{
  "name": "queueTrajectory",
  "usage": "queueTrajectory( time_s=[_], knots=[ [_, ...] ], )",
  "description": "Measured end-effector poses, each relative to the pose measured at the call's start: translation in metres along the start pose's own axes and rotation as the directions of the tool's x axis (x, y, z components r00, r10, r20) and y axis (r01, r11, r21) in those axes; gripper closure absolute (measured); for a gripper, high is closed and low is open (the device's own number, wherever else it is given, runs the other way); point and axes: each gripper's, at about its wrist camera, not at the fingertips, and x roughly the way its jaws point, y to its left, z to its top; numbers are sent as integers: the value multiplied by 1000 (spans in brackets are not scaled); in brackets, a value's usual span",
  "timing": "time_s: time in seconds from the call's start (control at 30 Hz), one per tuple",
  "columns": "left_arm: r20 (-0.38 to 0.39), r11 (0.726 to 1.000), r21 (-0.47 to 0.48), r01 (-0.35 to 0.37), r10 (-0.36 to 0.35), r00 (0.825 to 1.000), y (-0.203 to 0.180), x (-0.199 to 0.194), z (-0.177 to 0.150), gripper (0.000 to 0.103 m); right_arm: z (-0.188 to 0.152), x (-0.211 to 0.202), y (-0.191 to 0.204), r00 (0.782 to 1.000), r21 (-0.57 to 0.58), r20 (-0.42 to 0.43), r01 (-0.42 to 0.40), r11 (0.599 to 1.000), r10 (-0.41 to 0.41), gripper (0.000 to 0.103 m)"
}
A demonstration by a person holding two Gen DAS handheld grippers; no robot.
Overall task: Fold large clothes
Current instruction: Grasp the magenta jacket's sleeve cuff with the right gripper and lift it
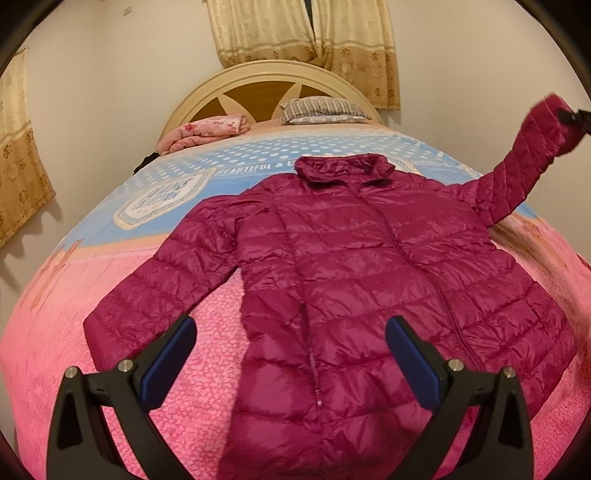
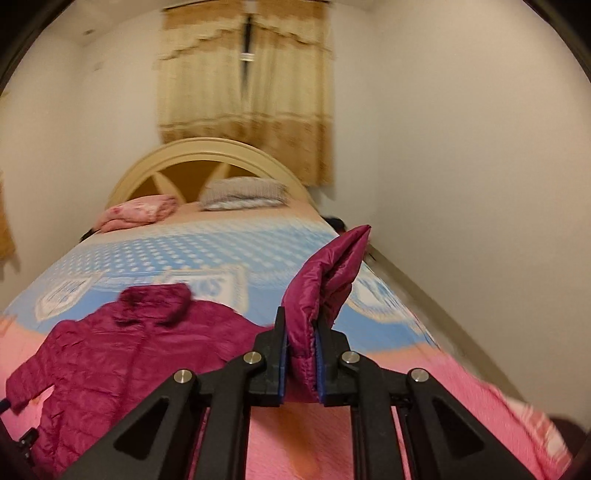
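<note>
A magenta quilted puffer jacket (image 1: 343, 266) lies front up on the bed, collar toward the headboard; it also shows in the right wrist view (image 2: 122, 339). My left gripper (image 1: 291, 336) is open and empty, held above the jacket's lower left side, near the hem. My right gripper (image 2: 300, 332) is shut on the cuff of the jacket's right sleeve (image 2: 325, 273) and holds it lifted off the bed. In the left wrist view that raised sleeve (image 1: 524, 158) rises to the upper right, with the right gripper (image 1: 572, 118) at its end.
The bed has a pink and blue patterned cover (image 1: 110, 369). A folded pink blanket (image 1: 207, 131) and a striped pillow (image 1: 321, 109) lie by the arched headboard (image 1: 269, 74). Curtains (image 1: 303, 29) hang behind. A wall (image 2: 480, 184) runs close along the bed's right side.
</note>
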Motion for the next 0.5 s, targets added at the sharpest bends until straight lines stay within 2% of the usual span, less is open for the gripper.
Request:
queueTrajectory(
  time_s=[0.23, 0.4, 0.5],
  knots=[
    [-2, 999, -40, -31, 31, 1000, 25, 3, -3, 0, 2, 2, 99, 992, -172, 13, -120, 978, 124, 92],
    [-14, 996, -63, -58, 57, 998, 43, 8, -5, 0, -19, 17, 164, 980, -250, -18, -198, 948, 200, 92],
    [-18, 995, -69, -76, 74, 997, 51, 10, -6, 0, -35, 31, 190, 970, -261, -57, -244, 934, 238, 92]
  ],
)
